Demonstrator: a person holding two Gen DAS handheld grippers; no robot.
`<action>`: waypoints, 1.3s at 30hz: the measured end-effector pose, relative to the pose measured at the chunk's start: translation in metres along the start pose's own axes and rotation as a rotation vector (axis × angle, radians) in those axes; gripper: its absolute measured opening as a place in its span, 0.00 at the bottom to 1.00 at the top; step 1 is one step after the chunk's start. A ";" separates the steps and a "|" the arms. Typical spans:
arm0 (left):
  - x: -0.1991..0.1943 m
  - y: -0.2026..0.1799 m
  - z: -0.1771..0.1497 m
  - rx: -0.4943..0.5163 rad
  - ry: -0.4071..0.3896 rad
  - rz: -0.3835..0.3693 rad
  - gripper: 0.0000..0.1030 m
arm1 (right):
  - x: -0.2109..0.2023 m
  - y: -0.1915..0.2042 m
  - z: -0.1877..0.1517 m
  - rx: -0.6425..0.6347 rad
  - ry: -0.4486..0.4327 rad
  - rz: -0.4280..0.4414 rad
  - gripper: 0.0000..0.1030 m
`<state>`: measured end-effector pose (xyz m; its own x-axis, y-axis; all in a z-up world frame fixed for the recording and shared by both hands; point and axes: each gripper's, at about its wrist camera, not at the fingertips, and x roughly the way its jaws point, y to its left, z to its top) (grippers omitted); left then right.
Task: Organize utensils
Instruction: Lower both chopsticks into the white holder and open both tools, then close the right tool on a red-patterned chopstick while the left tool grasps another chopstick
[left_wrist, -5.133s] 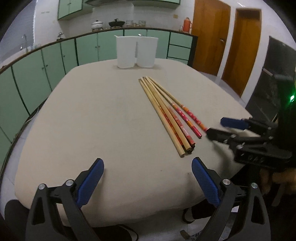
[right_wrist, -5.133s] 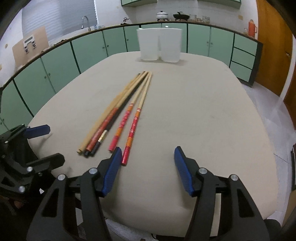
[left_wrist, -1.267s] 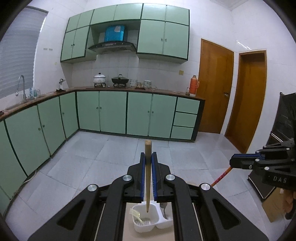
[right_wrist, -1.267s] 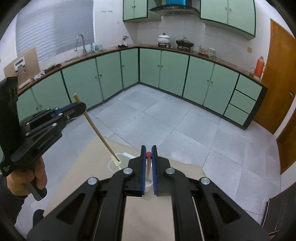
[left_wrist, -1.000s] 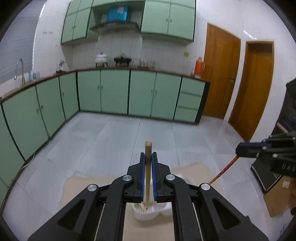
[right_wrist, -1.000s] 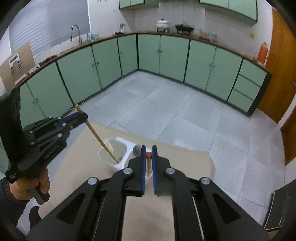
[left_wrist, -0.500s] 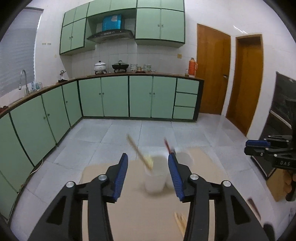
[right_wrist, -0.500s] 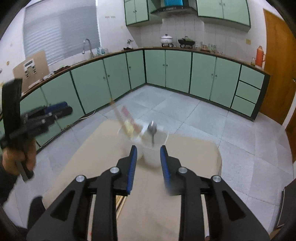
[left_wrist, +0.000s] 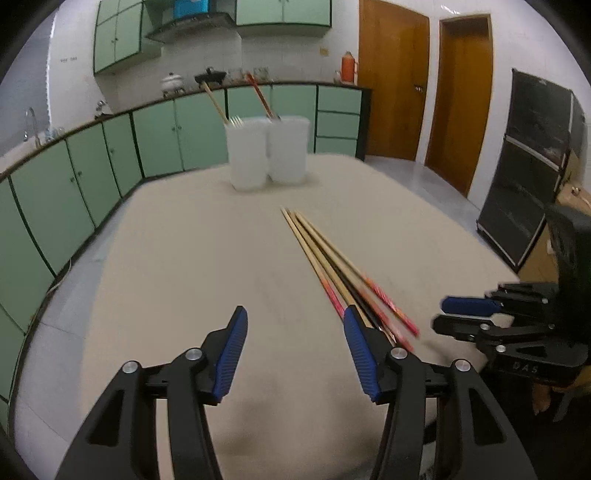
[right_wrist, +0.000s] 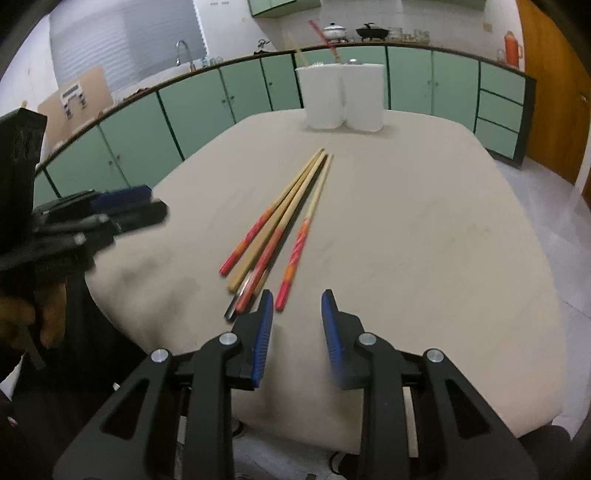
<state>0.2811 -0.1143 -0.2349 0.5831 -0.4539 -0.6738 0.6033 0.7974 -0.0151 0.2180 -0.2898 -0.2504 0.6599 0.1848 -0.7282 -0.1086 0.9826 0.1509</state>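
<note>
Chopsticks (left_wrist: 332, 266) lie in a loose bundle on the beige tabletop (left_wrist: 184, 258), on the near side of the white utensil holder (left_wrist: 267, 151) that stands at the tabletop's far end. They are long, thin sticks, pale bamboo along most of their length; several end in red and orange patterned bands at the ends nearest the claws, one is plain wood from tip to tip, and a dark stick is partly tucked under the others. Their plain tips point toward the holder and sit close together, while the coloured ends fan apart a little.

The holder is made of two tall white cups pressed side by side. A plain bamboo chopstick (left_wrist: 216, 101) leans out of the left cup, tilted to the left, beside what look like fork tines just above the rim. A red chopstick (left_wrist: 260, 96) leans out of the right cup, also tilted left.

Left claw (left_wrist: 295, 325) hangs over the near part of the tabletop, its blue-padded jaws apart and opening, with bare tabletop between them; the coloured ends of the bundle pass just behind its right finger. Right claw (right_wrist: 297, 306) is released too, its jaws standing a narrower way apart with nothing clamped, just short of the bundle's coloured ends and slightly to their right. Motion blur softens the near ends of the sticks.
</note>
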 end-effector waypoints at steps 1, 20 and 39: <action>0.003 -0.003 -0.007 -0.010 0.006 -0.003 0.52 | 0.002 0.002 0.000 -0.005 0.004 0.001 0.27; 0.041 -0.026 -0.026 -0.042 0.060 -0.011 0.52 | 0.010 -0.026 -0.004 0.034 -0.020 -0.037 0.05; 0.052 -0.019 -0.021 -0.122 -0.011 0.136 0.06 | 0.006 -0.048 -0.008 0.142 -0.073 -0.133 0.05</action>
<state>0.2883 -0.1447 -0.2849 0.6612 -0.3425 -0.6675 0.4486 0.8936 -0.0142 0.2210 -0.3360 -0.2678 0.7142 0.0471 -0.6984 0.0853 0.9844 0.1536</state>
